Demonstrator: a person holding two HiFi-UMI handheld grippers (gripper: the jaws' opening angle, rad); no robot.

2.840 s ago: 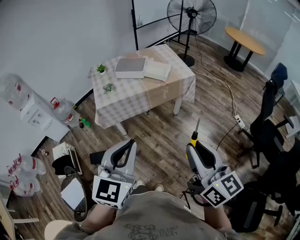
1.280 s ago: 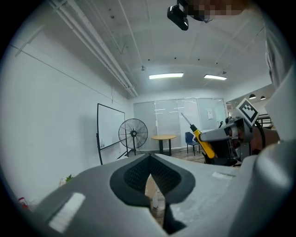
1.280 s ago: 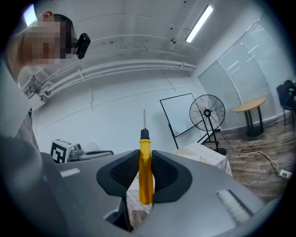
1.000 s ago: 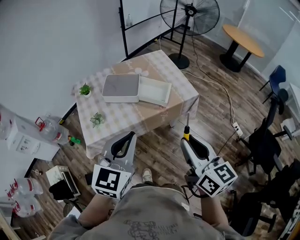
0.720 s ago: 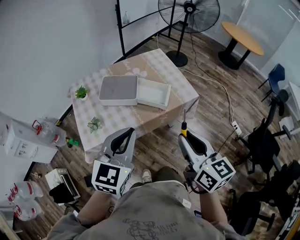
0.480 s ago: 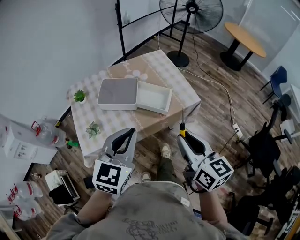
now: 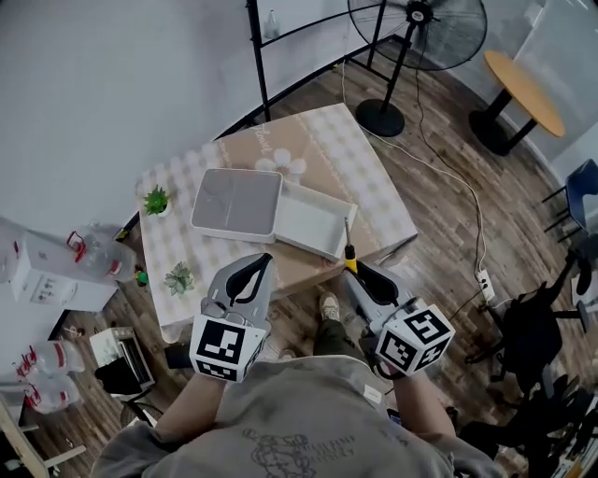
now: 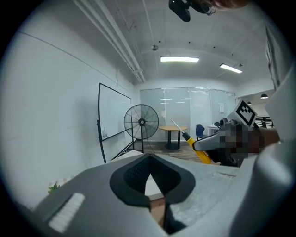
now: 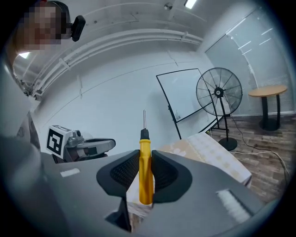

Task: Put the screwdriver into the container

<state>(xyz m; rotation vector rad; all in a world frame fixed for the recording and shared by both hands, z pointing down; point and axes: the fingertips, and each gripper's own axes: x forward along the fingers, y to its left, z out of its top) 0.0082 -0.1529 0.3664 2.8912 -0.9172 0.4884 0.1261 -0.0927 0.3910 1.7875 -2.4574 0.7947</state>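
Note:
My right gripper (image 7: 353,269) is shut on a yellow-handled screwdriver (image 9: 145,169) whose metal shaft points forward and up; in the head view the screwdriver (image 7: 348,245) tip reaches the near edge of the table. An open white container (image 7: 313,219) lies on the checked tablecloth, its grey-topped lid (image 7: 237,203) beside it on the left. My left gripper (image 7: 250,273) hovers short of the table's near edge, jaws shut with nothing between them (image 8: 149,172). The right gripper and screwdriver (image 8: 193,142) show at the right of the left gripper view.
Two small potted plants (image 7: 156,200) (image 7: 177,277) stand on the table's left side. A standing fan (image 7: 418,23) and a whiteboard frame (image 7: 264,58) are beyond the table. A round wooden table (image 7: 526,90) and office chairs (image 7: 537,336) are to the right; water bottles (image 7: 93,251) stand left.
The person has walked toward the table; it has come closer in view. The right gripper with the screwdriver now reaches the table's near edge by the container.

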